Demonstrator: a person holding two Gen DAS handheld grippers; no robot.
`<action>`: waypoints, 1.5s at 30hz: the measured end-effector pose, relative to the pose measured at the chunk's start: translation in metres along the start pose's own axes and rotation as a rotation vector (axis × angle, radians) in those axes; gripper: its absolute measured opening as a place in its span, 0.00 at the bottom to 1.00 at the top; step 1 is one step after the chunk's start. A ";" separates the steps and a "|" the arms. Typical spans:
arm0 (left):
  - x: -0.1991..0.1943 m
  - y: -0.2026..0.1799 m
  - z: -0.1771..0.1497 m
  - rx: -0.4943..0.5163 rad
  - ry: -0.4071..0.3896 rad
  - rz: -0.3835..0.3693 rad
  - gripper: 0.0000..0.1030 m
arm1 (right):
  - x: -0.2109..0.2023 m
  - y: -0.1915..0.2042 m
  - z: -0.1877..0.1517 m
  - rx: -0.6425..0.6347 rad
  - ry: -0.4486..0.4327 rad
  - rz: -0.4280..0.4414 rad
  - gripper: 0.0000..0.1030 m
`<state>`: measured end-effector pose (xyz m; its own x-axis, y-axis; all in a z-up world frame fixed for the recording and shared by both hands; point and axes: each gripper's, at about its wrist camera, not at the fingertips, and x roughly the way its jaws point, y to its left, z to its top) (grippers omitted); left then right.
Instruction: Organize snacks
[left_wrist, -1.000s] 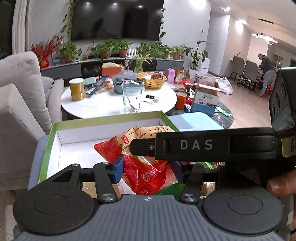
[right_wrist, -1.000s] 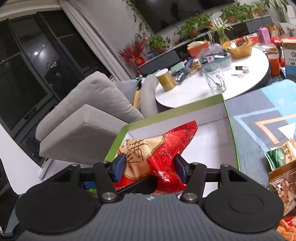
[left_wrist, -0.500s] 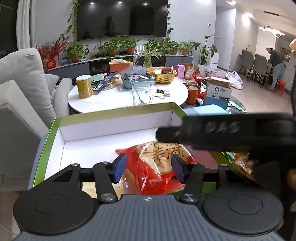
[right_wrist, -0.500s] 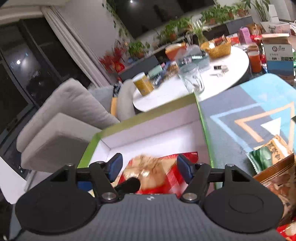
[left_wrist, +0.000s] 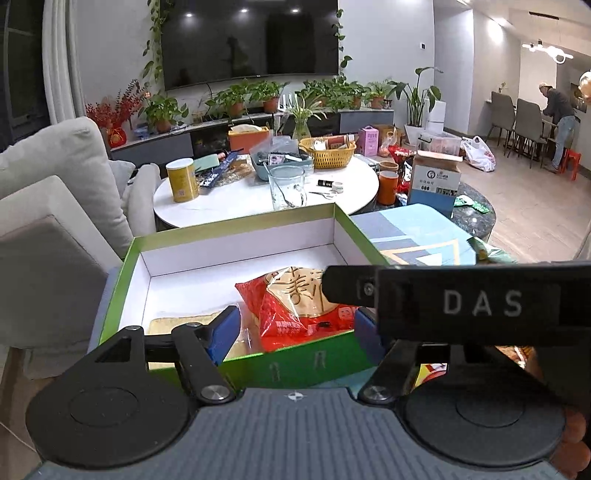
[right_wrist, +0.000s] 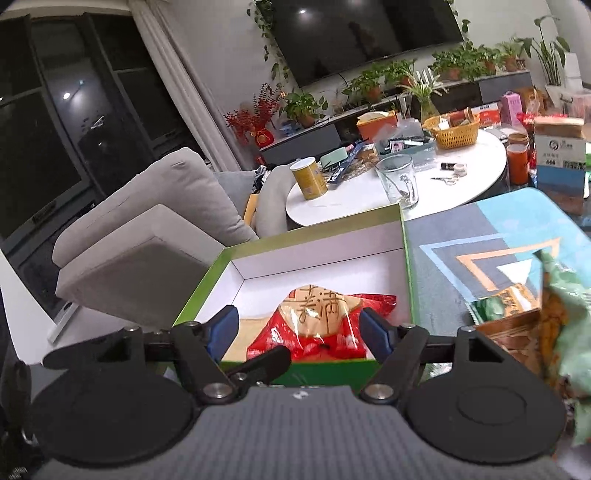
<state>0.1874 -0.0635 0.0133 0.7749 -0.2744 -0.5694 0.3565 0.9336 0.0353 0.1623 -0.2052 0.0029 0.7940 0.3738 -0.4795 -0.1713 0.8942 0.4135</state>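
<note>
A red snack bag (left_wrist: 295, 310) with a tan printed centre lies flat inside the green box (left_wrist: 236, 230), near its front wall. My left gripper (left_wrist: 295, 332) hangs just over that wall, jaws opening; its blue pads (left_wrist: 225, 332) stand clear on both sides of the bag. In the right wrist view the same bag (right_wrist: 317, 325) shows between the pads of my right gripper (right_wrist: 299, 328), whose jaws are opening too and do not press it. The right gripper's black bar marked DAS (left_wrist: 461, 302) crosses the left view and hides the bag's right corner.
A pale flat pack (left_wrist: 177, 325) lies in the box's front left corner. Several more snack bags (right_wrist: 517, 325) are piled on the patterned mat (right_wrist: 480, 236) to the right. Behind stand a cluttered round white table (left_wrist: 251, 206), a grey sofa (left_wrist: 55, 206) and, far off, a person (left_wrist: 557, 125).
The red bag, held up in both grippers a second ago, now lies on the box floor. Both pairs of jaws have widened and drawn back to the box's front edge.
</note>
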 end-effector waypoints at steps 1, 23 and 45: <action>-0.004 -0.001 -0.001 -0.002 -0.002 0.002 0.65 | -0.003 0.001 -0.001 -0.006 -0.001 -0.001 0.28; -0.041 -0.037 -0.047 -0.021 0.078 -0.045 0.66 | -0.050 -0.048 -0.041 0.053 0.038 -0.135 0.30; -0.021 -0.055 -0.075 0.008 0.184 -0.064 0.66 | -0.030 -0.063 -0.065 0.063 0.131 -0.159 0.29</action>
<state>0.1125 -0.0924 -0.0385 0.6418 -0.2859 -0.7116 0.4067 0.9135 -0.0002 0.1113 -0.2564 -0.0593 0.7249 0.2617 -0.6372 -0.0096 0.9288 0.3705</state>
